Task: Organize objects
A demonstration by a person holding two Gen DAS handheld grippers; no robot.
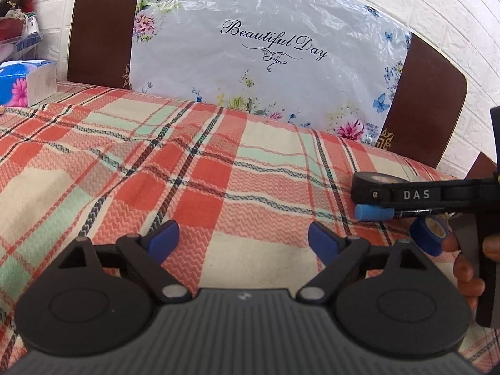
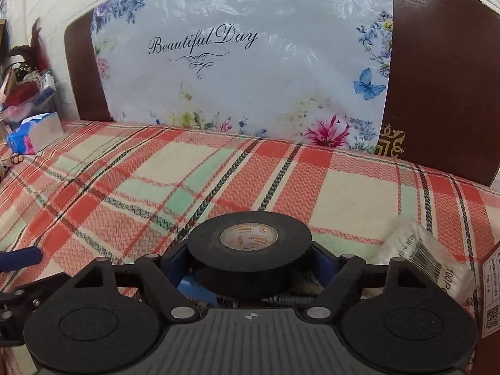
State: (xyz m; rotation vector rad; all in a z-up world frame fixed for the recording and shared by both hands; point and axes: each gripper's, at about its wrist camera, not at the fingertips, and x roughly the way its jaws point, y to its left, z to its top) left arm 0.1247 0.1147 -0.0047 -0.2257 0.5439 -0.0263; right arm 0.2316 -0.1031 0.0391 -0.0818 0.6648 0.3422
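My right gripper is shut on a black roll of tape, held flat just above the plaid bedspread. In the left wrist view the same black tape roll shows at the right edge in the right gripper's fingers. Below it lie a blue-capped marker and a small blue tape roll. My left gripper is open and empty over the bedspread, left of those objects.
A floral "Beautiful Day" plastic-wrapped package leans against the brown headboard. A blue tissue box sits at far left. A white cotton-swab pack and a cardboard box lie at right.
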